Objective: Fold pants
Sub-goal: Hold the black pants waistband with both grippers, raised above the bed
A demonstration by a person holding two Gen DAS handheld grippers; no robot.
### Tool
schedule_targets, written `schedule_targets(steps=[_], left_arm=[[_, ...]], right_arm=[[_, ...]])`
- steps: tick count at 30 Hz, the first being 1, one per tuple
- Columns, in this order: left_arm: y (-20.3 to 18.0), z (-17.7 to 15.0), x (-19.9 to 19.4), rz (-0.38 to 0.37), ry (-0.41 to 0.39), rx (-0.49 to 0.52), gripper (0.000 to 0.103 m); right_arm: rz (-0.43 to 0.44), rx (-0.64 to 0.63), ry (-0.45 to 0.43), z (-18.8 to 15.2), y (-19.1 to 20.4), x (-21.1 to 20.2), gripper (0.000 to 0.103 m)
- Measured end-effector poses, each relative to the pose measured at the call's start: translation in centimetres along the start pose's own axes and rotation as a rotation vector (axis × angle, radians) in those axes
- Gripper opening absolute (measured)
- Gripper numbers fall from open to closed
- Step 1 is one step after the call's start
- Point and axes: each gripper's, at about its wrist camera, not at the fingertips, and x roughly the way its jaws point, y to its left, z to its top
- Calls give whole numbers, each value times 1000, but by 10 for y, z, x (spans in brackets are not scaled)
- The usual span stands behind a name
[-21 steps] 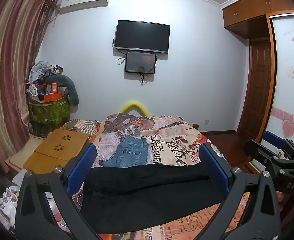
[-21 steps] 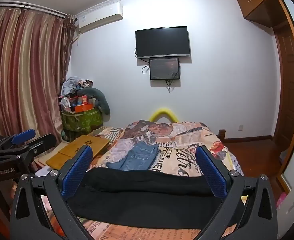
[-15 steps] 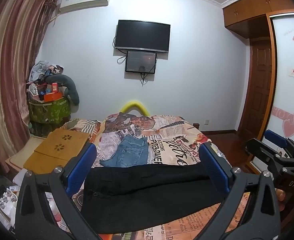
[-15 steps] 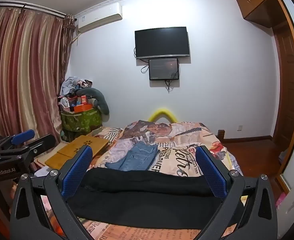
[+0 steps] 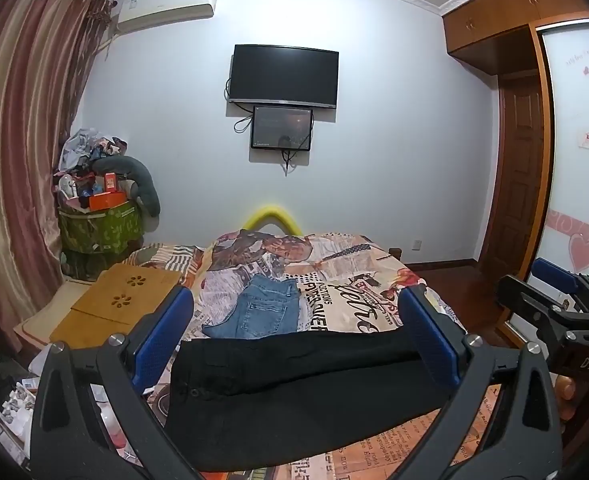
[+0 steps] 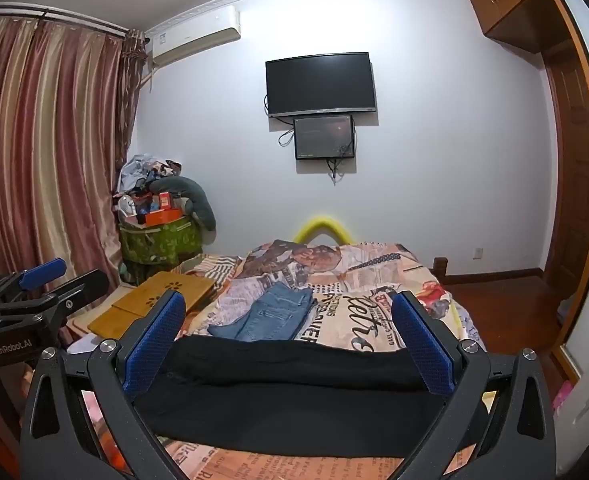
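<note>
Black pants (image 5: pixel 294 392) lie flat across the near end of the bed, waistband at the left; they also show in the right wrist view (image 6: pixel 290 396). My left gripper (image 5: pixel 296 332) is open and empty, held above the pants' near side. My right gripper (image 6: pixel 288 332) is open and empty, also above the pants. The right gripper shows at the right edge of the left wrist view (image 5: pixel 554 308), and the left gripper at the left edge of the right wrist view (image 6: pixel 34 292). Folded blue jeans (image 5: pixel 260 312) lie further up the bed.
The bed (image 5: pixel 358 292) has a printed cover. A wooden lap desk (image 5: pixel 122 300) sits at its left, with a piled green bin (image 5: pixel 98 224) by the curtain. A TV (image 5: pixel 284 74) hangs on the far wall. A wardrobe and door (image 5: pixel 522 176) stand right.
Both grippers stay open and nearly still. The right gripper has drifted slightly to the right in the left wrist view. The pants have not moved.
</note>
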Motion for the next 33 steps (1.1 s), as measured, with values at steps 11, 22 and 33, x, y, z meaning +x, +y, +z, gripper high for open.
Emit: schedule_targets(steps=[11,22,33], left_arm=[[-1,-1,-1,-6,4,-7,103],[-2,1,-1,-6,4,-4,103],[-3,2,-1,-5,4,-5,103]], right_arm=[[-4,-3,1,0,3,-2,102],[-6,-3,0,0,4,-4,102],[-6,-4,1,0,5,-4,102]])
